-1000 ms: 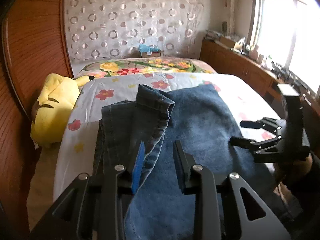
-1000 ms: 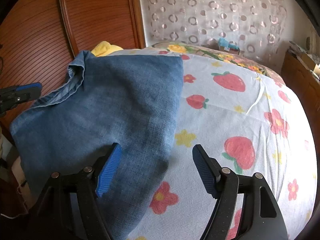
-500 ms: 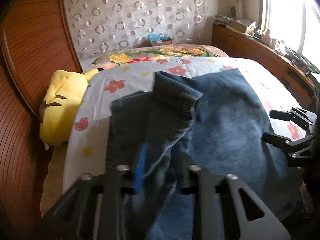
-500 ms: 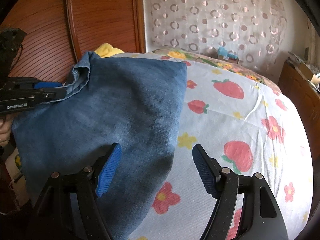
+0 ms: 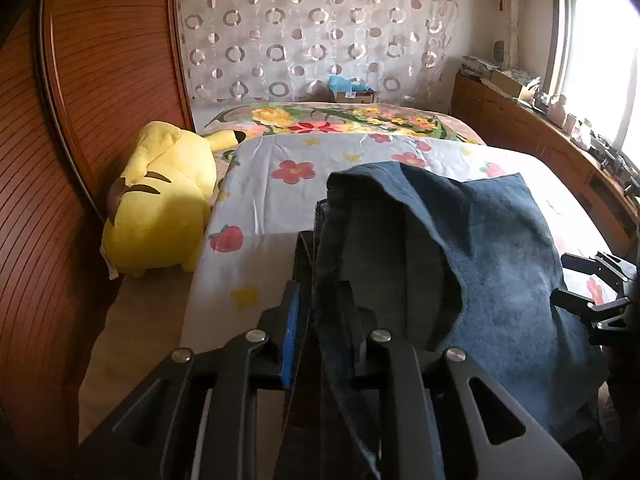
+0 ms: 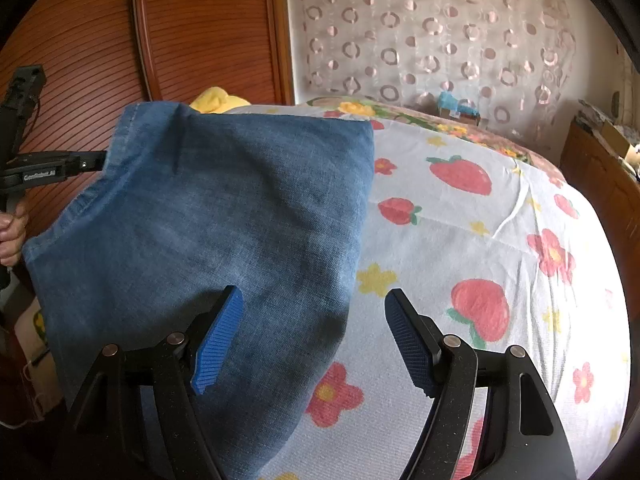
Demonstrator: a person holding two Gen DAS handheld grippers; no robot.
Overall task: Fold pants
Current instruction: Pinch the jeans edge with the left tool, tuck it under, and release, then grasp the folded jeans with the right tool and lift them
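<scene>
Floral bed [image 6: 500, 216] beside the plush [image 5: 160, 204]: left gripper [image 5: 320, 320] pinches the jeans' [image 6: 208, 216] thick, floppy hem; right gripper [image 6: 312, 336] gapes, empty.

Both wrist views look forward and down along their tongs, close over the bed [image 6: 500, 216]. Both show the jeans [image 5: 500, 248], curtain [image 6: 432, 28] and each other's tongs.

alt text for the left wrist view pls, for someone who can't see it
The left gripper is closed on a raised fold of blue jeans, which drape over a bed with a flower and strawberry sheet. A yellow plush toy sits at the bed's left edge by a wooden wall, and the open right gripper shows at the right edge.
</scene>
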